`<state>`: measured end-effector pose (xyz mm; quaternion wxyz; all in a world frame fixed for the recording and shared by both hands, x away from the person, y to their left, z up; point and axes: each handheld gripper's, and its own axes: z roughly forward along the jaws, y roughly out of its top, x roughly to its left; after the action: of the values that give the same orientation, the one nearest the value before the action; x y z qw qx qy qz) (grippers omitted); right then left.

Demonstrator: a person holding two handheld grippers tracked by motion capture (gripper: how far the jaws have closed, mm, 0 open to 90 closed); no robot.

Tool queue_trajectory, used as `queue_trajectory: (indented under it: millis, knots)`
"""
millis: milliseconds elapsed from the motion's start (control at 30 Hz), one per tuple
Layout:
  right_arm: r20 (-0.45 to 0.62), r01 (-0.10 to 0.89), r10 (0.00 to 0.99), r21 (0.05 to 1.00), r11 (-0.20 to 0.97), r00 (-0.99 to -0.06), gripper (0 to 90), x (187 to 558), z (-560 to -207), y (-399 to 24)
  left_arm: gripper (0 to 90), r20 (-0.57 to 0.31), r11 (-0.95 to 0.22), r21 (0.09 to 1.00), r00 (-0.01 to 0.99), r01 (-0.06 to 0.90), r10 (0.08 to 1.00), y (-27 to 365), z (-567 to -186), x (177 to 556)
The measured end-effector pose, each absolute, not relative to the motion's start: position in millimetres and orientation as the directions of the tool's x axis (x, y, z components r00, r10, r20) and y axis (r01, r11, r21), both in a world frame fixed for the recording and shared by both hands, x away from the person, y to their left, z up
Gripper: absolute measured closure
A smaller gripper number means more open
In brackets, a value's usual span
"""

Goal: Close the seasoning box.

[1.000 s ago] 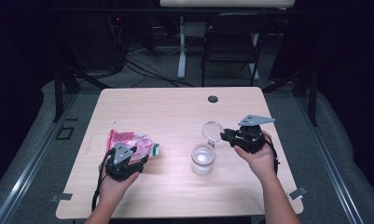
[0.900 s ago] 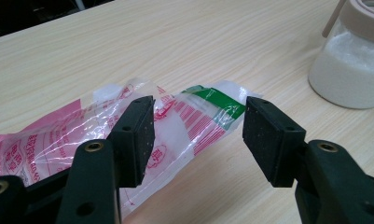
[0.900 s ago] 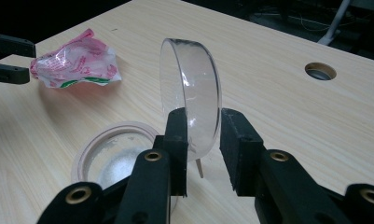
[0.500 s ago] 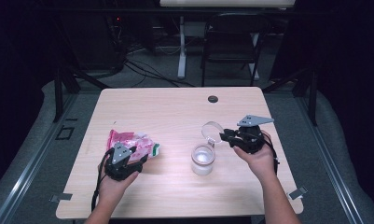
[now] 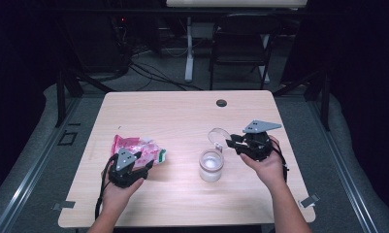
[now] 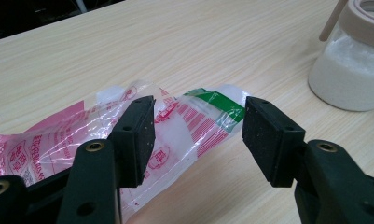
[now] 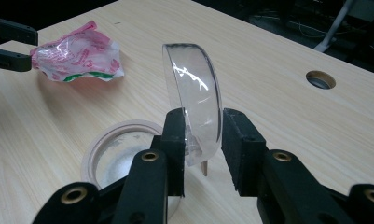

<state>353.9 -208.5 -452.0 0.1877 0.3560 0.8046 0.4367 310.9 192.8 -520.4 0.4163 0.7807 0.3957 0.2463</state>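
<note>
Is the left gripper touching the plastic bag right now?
Cannot tell. In the left gripper view the left gripper stands open astride the plastic bag; the right pad is clear, but the left pad overlaps the bag.

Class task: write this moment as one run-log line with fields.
left gripper: open, astride plastic bag | right gripper: jaws just opening, clear lid between them | jar: uncovered, white powder inside

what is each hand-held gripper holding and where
Right hand-held gripper: clear lid stands between its jaws by the lower edge, jaws just opening. Left: open around the bag, no grip.
</note>
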Motion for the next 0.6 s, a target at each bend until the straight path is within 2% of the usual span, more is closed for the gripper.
queue_trajectory:
  millis: [600]
  knots:
    - [-0.048, 0.360, 0.703, 0.833, 0.421, -0.710, 63.2, 345.1, -451.5, -191.9, 44.1, 0.052, -0.341, 0.844, 0.571, 0.413, 0.820, 191.0, -520.6, 312.8]
